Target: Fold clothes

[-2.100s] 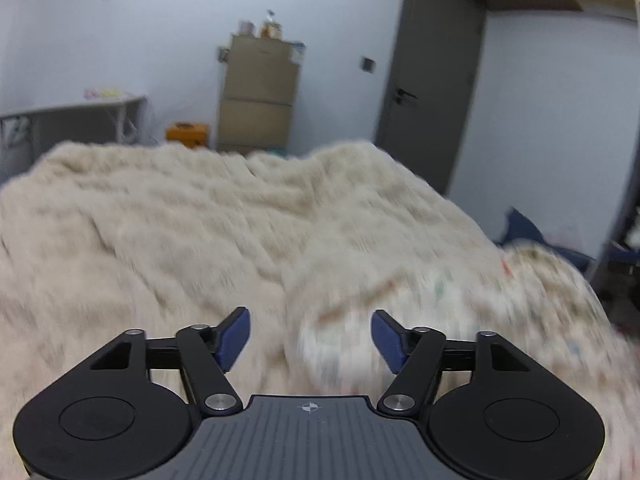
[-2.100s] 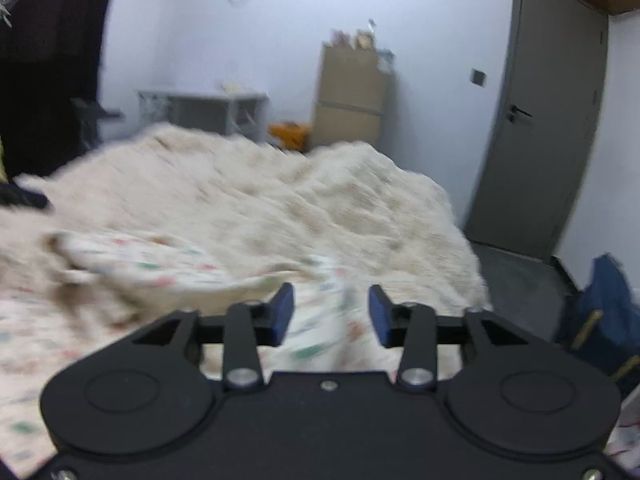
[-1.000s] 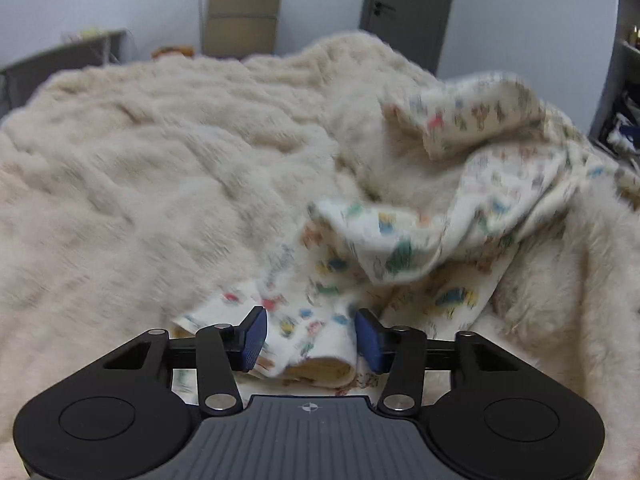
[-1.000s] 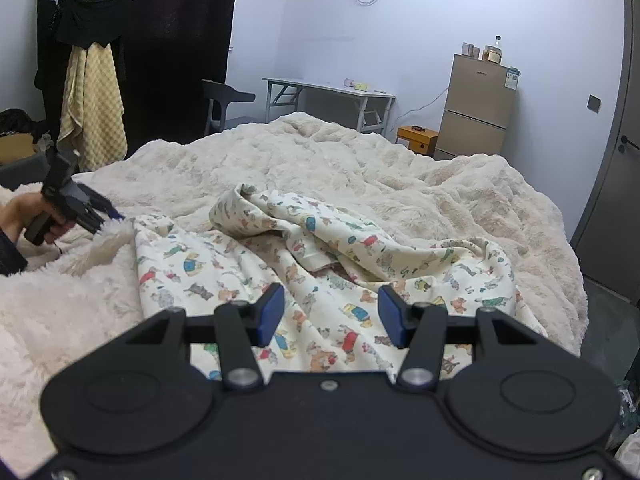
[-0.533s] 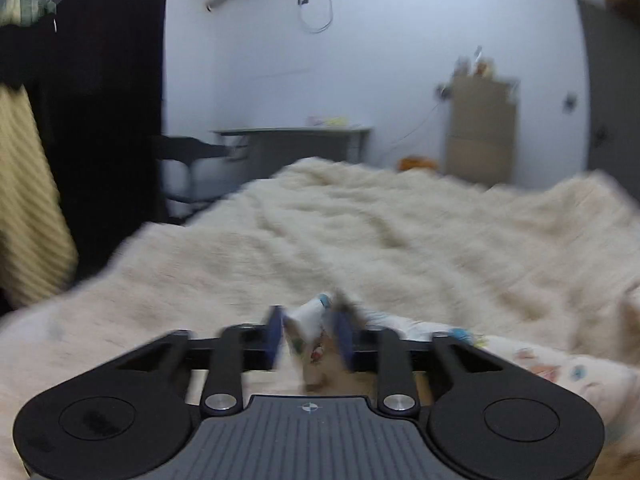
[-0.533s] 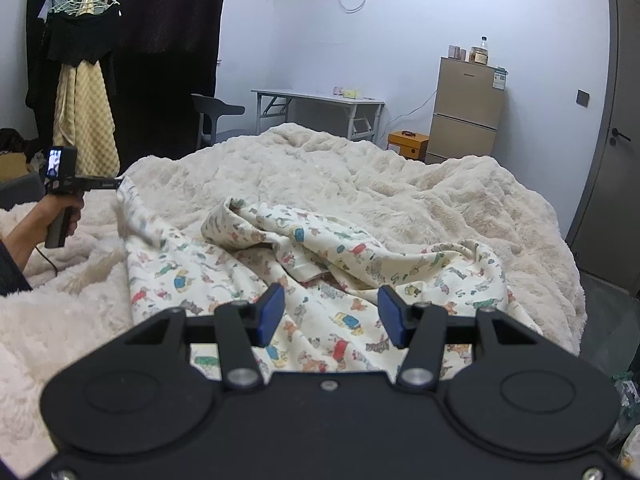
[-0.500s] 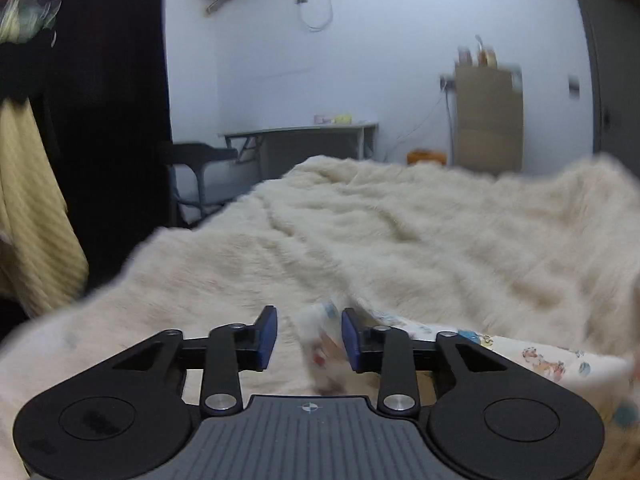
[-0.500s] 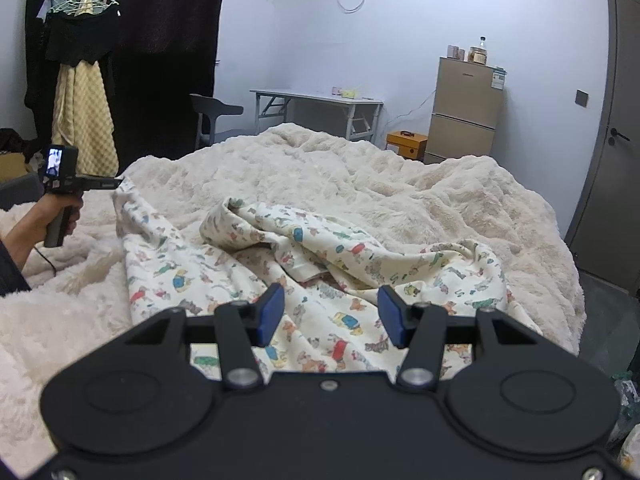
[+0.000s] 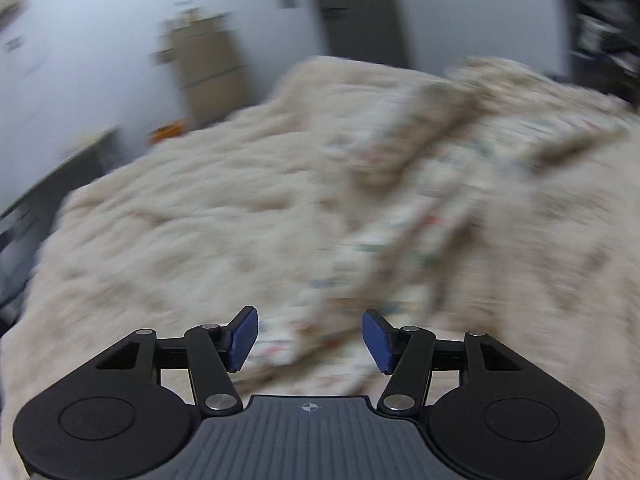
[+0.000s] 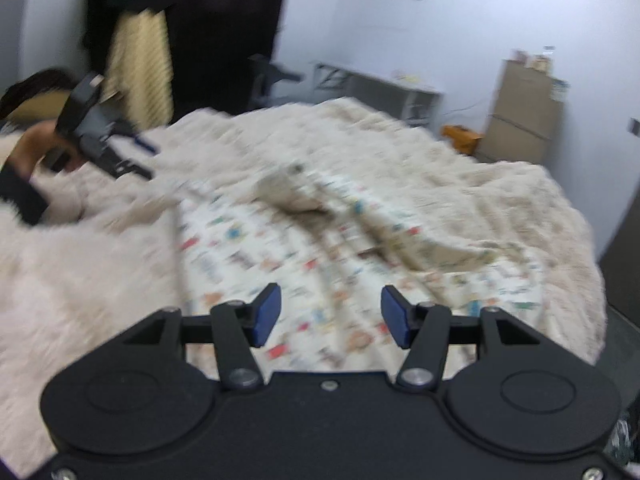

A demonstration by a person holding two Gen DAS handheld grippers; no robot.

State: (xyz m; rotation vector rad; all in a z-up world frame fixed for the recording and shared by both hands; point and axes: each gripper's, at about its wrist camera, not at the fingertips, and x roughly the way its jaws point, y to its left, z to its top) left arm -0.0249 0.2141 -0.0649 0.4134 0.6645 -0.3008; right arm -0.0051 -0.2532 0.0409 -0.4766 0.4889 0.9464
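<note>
A cream garment with small coloured prints (image 10: 304, 240) lies crumpled on a fluffy cream blanket (image 10: 480, 200) that covers the bed. My right gripper (image 10: 331, 315) hovers over its near edge, jaws opening, with no cloth pinched between the blue pads. In the blurred left wrist view the garment (image 9: 408, 216) stretches away to the right. My left gripper (image 9: 310, 338) is above its near end, jaws opening and free of the cloth. The right wrist view also shows the left gripper (image 10: 100, 140) at the far left, in a person's hand above the blanket.
A tan cabinet (image 10: 520, 112) and an orange box (image 10: 460, 136) stand by the far wall, with a grey desk (image 10: 384, 88) and chair (image 10: 272, 76) beside them. Clothes hang at the back left (image 10: 140, 52). A grey door (image 9: 352, 8) is behind the bed.
The left gripper has let go of the garment corner it pinched half a second ago, spread its jaws and swung towards the door. The right gripper's jaws have widened slightly.
</note>
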